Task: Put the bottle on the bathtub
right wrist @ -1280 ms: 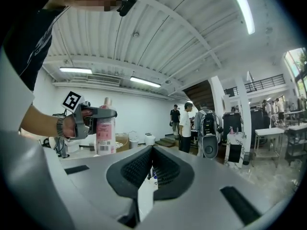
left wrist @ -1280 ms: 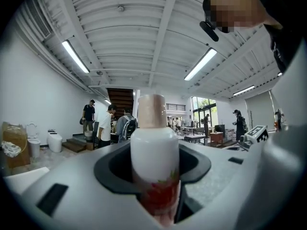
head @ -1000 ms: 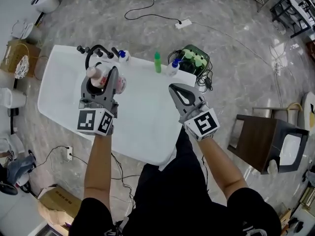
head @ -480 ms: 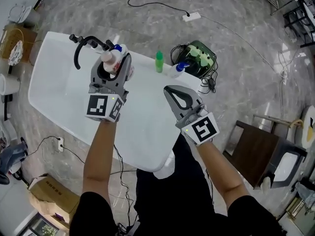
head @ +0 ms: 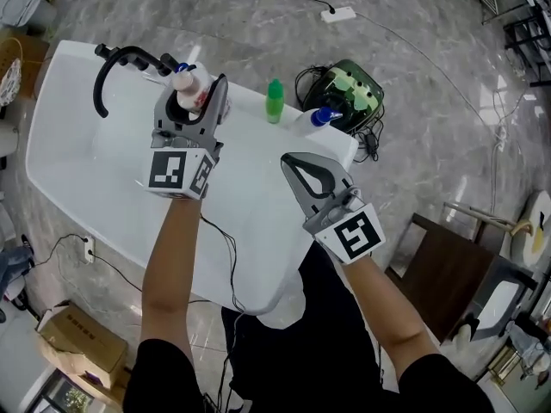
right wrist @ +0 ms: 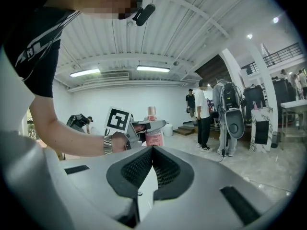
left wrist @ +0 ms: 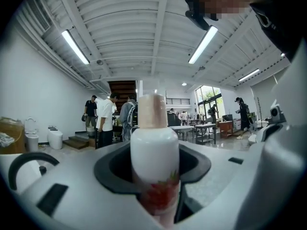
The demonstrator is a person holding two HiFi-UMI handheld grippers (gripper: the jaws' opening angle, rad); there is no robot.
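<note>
1 white bottle with pink cap, upright, clamped in the fingers of the left gripper above the far rim of the white bathtub, near the black tap; right gripper empty, fingers together, over the bathtub's right end

Along the far rim of the tub stand a faucet, a green bottle and a blue-capped bottle; bare rim shows between faucet and green bottle.

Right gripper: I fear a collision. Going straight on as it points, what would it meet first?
Probably the bottle held in the left gripper, straight ahead in the right gripper view; depth unclear.
</note>
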